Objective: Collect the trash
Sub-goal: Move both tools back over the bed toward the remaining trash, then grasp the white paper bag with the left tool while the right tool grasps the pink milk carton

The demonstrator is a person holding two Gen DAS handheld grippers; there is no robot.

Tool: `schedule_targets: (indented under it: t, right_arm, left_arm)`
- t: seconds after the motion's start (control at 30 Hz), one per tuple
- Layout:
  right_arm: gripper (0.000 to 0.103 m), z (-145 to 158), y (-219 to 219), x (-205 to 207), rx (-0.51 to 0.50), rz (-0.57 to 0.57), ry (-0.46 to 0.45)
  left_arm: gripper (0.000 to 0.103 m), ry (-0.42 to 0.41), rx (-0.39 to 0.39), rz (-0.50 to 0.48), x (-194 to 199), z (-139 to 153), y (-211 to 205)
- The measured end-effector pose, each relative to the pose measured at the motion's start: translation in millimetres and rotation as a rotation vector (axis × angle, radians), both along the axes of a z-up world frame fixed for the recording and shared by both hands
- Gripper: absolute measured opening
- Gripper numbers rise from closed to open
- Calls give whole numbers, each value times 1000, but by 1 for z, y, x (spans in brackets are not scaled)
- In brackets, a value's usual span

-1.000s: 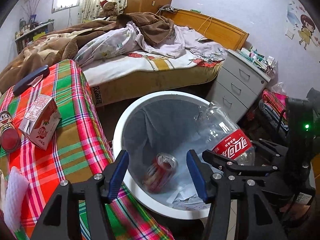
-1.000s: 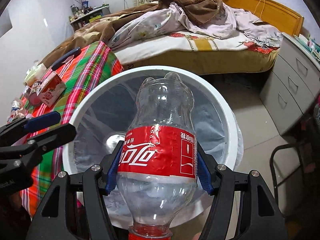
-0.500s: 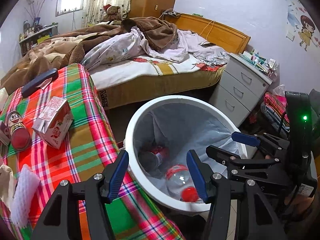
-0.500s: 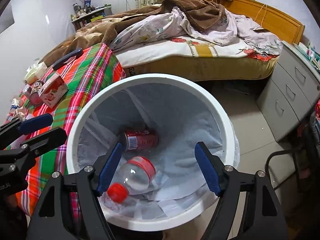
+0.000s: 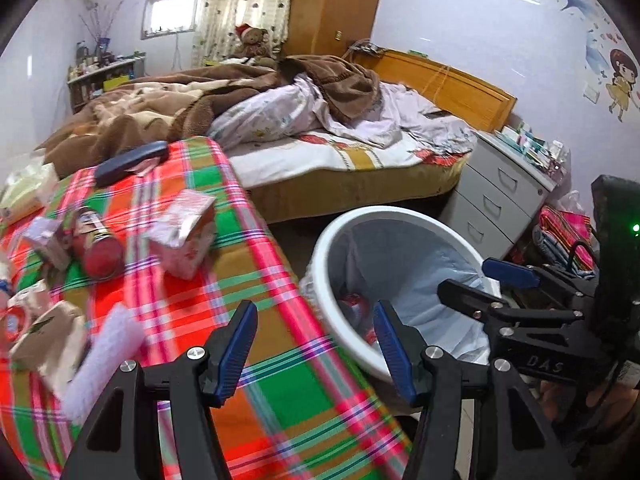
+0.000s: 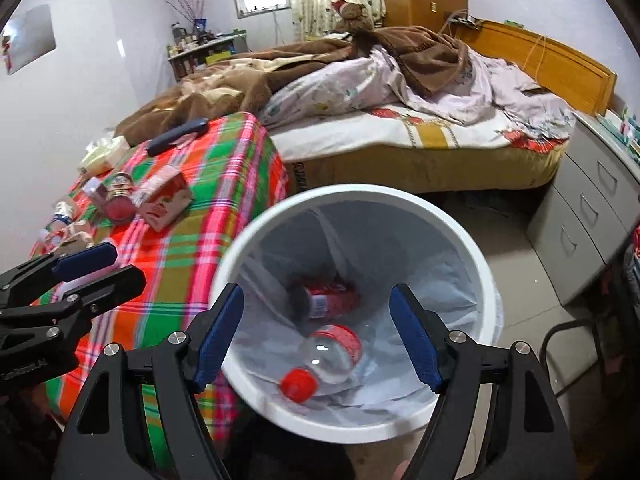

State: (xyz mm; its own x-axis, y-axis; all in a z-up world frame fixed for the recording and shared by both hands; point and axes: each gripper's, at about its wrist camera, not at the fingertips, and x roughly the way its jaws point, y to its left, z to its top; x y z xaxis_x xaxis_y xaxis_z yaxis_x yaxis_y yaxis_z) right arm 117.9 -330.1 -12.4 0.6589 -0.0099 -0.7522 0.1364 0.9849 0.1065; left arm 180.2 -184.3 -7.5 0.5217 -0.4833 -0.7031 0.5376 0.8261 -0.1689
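Note:
A white trash bin (image 6: 486, 264) with a pale liner stands on the floor beside the plaid-covered table (image 5: 240, 264). Inside lie a clear cola bottle with a red cap (image 6: 328, 354) and a red can (image 6: 332, 298). My right gripper (image 6: 316, 334) is open and empty above the bin's near rim. My left gripper (image 5: 314, 344) is open and empty over the table's edge, next to the bin (image 5: 384, 216). On the table lie a red-and-white carton (image 5: 182, 232), a red can (image 5: 98, 246), a white foam sleeve (image 5: 100, 356) and small cartons (image 5: 44, 338).
An unmade bed (image 5: 320, 128) lies behind the table and bin. A grey drawer unit (image 5: 500, 196) stands at the right. A dark blue case (image 5: 130, 162) and a tissue pack (image 5: 24, 192) sit at the table's far end. A chair frame (image 6: 568, 356) is right of the bin.
My right gripper opened and dropped the cola bottle into the bin, then drew back. My left gripper has swung left, away from the bin and toward the table.

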Motion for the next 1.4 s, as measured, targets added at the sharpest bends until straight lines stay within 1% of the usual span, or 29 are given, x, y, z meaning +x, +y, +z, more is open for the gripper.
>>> schedule_targets:
  t: [0.13, 0.3, 0.47, 0.63, 0.87, 0.97, 1.1, 1.23, 1.4]
  right_arm:
    - [77, 4, 16, 2, 4, 21, -10]
    - [77, 4, 37, 6, 34, 58, -20]
    - [77, 3, 62, 15, 41, 106, -20]
    - [77, 2, 83, 28, 57, 128, -15]
    - [77, -1, 107, 54, 48, 147, 1]
    - [77, -1, 117, 65, 22, 168, -10]
    - [77, -2, 126, 80, 1, 175, -11]
    - [77, -4, 124, 101, 50, 144, -10]
    - [77, -8, 126, 120, 66, 109, -5]
  left_arm:
    - [60, -7, -17, 48, -2, 4, 30]
    - [60, -31, -10, 120, -5, 6, 68]
    - [61, -36, -6, 194, -1, 6, 110]
    - [62, -30, -11, 263, 5, 3, 148]
    - [63, -25, 2, 342, 21, -2, 192]
    - [66, -14, 4, 367, 32, -6, 207]
    - [67, 6, 7, 367, 51, -13, 219]
    - [67, 22, 18, 337, 65, -22, 217]
    - [67, 56, 61, 301, 78, -38, 211]
